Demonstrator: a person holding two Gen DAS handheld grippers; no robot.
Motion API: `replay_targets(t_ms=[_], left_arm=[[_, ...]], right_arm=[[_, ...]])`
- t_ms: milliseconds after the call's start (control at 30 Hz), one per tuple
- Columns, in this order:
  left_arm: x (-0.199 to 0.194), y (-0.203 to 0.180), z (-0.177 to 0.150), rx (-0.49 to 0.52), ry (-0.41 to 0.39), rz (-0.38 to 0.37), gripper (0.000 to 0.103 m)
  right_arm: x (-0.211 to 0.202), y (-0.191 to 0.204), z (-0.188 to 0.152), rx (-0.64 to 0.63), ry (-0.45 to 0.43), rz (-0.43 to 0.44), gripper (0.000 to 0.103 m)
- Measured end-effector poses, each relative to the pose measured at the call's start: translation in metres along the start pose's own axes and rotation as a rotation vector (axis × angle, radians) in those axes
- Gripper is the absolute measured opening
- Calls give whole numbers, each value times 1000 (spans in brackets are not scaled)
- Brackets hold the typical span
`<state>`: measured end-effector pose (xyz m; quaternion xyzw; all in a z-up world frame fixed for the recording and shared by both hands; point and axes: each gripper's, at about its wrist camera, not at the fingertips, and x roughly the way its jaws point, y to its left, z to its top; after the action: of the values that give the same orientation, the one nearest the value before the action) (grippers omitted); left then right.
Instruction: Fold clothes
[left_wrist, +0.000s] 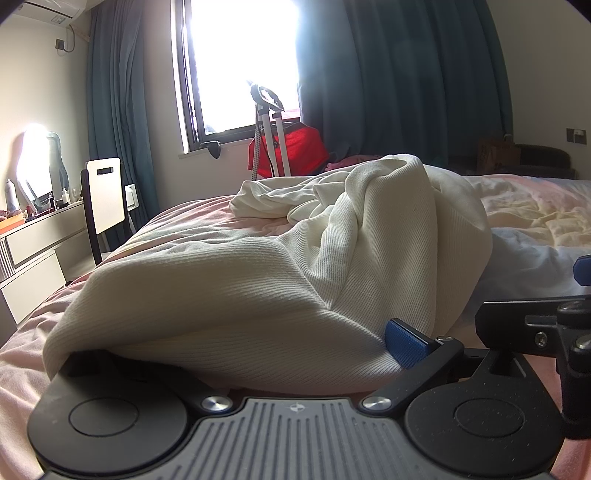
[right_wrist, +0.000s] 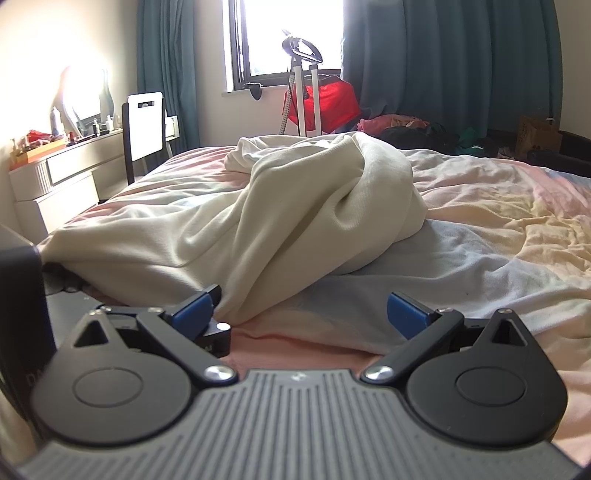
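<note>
A crumpled cream ribbed garment (left_wrist: 258, 280) lies heaped on the pastel bed sheet (left_wrist: 535, 210). My left gripper (left_wrist: 295, 347) is open and pushed against the garment's near hem. The cloth drapes over its left finger and hides it; only the right blue fingertip (left_wrist: 404, 345) shows. In the right wrist view the same garment (right_wrist: 280, 206) stretches from far centre down to the near left. My right gripper (right_wrist: 301, 312) is open, low over the sheet (right_wrist: 480, 229). Its left pad (right_wrist: 194, 310) sits right at the garment's near corner, and nothing lies between its fingers.
A white desk (right_wrist: 66, 170) with bottles and a chair (right_wrist: 144, 125) stands left of the bed. Beyond the bed are a window, teal curtains, a red bag (right_wrist: 328, 103) with a metal stand, and a pile of dark clothes (right_wrist: 424, 133). The sheet to the right is wrinkled.
</note>
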<state>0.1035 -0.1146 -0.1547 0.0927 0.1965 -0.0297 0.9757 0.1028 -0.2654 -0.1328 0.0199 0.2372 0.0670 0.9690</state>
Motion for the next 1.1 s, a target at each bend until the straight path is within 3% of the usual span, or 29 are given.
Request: replay_targets(t_ms=[267,633,800,933,1100], left_arm=[[0,0,0,0,-1,1,102],[1,-6,-1,24,-3,26,103],[3,-3,0,19,5,15,103],[-2,10,13,-25,62,-70,102],[-46,47,39,-225,110,-152,102]], right_arm=[[-3,-1,2,9,-9,-3,103],[-9,-30,17,220,-57,28,103],[-9,-38,20,236,-85,43,103],[-6,-46,22,242,-102,43,103],[-11,-59,31,254,-174,17,103]])
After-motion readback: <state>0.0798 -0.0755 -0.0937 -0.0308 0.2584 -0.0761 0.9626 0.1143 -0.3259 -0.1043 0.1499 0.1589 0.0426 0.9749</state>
